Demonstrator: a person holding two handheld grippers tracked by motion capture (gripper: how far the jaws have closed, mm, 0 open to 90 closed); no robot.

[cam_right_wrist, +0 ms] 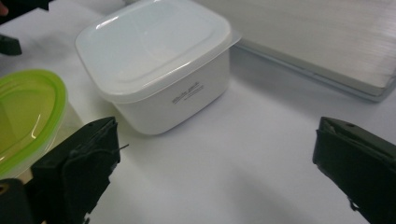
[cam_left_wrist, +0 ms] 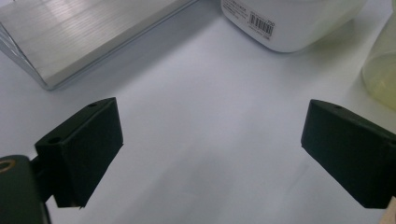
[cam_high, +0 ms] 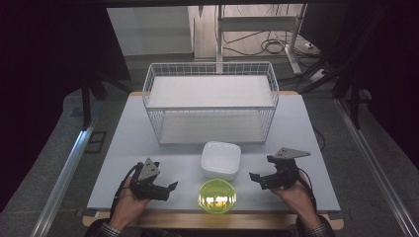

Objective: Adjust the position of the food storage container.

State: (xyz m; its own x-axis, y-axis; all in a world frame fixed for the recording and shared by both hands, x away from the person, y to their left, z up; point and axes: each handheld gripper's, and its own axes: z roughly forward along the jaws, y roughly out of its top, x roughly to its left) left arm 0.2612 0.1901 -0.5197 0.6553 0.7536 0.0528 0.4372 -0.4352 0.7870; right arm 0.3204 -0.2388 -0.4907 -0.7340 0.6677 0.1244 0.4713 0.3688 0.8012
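Observation:
A white square lidded container (cam_high: 221, 159) (cam_right_wrist: 159, 60) (cam_left_wrist: 289, 21) sits in the middle of the white table (cam_high: 148, 143). Just in front of it stands a round container with a yellow-green lid (cam_high: 217, 195) (cam_right_wrist: 25, 109) (cam_left_wrist: 380, 70). My left gripper (cam_high: 168, 190) (cam_left_wrist: 210, 149) rests low at the front left, open, jaws wide apart over bare table, pointing toward the two containers. On the other side, at the front right, my right gripper (cam_high: 257, 178) (cam_right_wrist: 215, 168) is open too and faces the white container with nothing between its jaws.
A white wire basket rack (cam_high: 211, 101) with a shelf board (cam_left_wrist: 70, 32) (cam_right_wrist: 327, 42) stands across the back of the table. The table's front edge runs just before the person's hands. Metal rails (cam_high: 69, 168) lie on the floor at both sides.

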